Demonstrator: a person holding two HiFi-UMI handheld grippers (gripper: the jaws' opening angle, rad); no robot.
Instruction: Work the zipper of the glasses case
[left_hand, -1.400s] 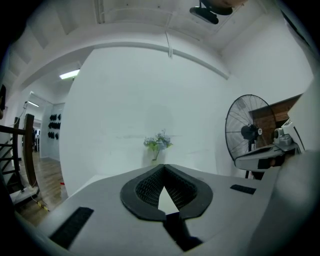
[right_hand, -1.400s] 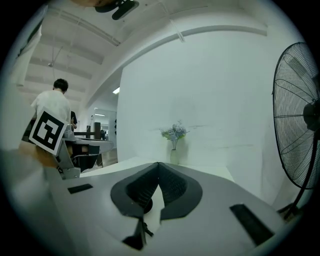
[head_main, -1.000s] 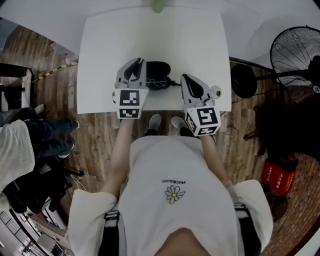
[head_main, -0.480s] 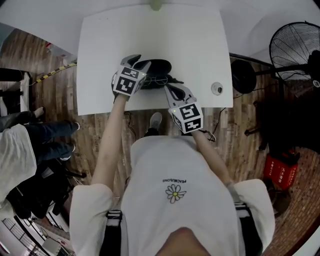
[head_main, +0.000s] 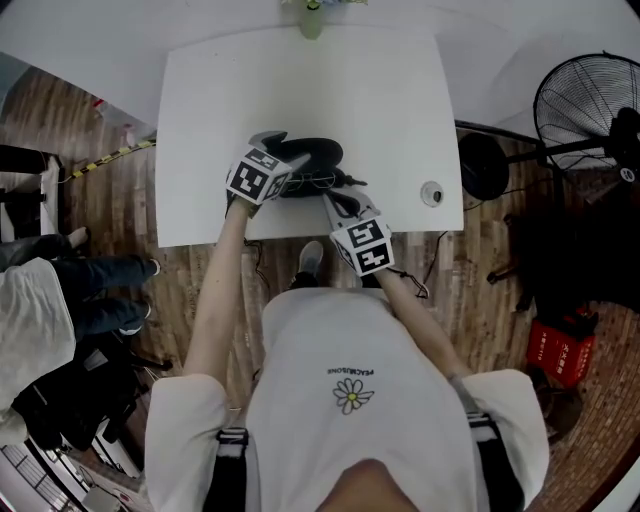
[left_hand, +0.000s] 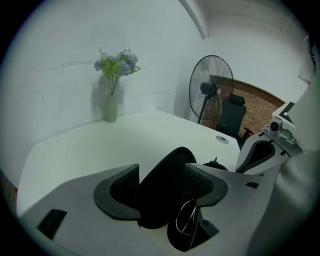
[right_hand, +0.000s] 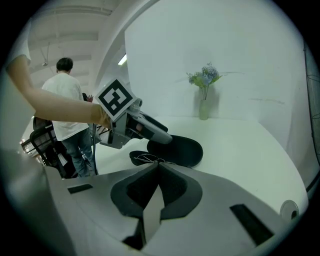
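Right gripper (right_hand: 158, 167): angled down at the table's near edge, jaws pressed together, empty; the open glasses case (right_hand: 176, 150) lay just beyond its tips.
Left gripper (left_hand: 161, 185): tilted down, jaws just opened wide, astride the case's raised lid.
Table (head_main: 390, 100): white, bearing the case.

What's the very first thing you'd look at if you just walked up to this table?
The black oval glasses case lies open near the front of the white table, thin wire glasses inside. The left gripper has just been opening its jaws, which stand wide around the case's open lid; the right gripper waits shut close by. A green vase of blue flowers stands at the far edge.
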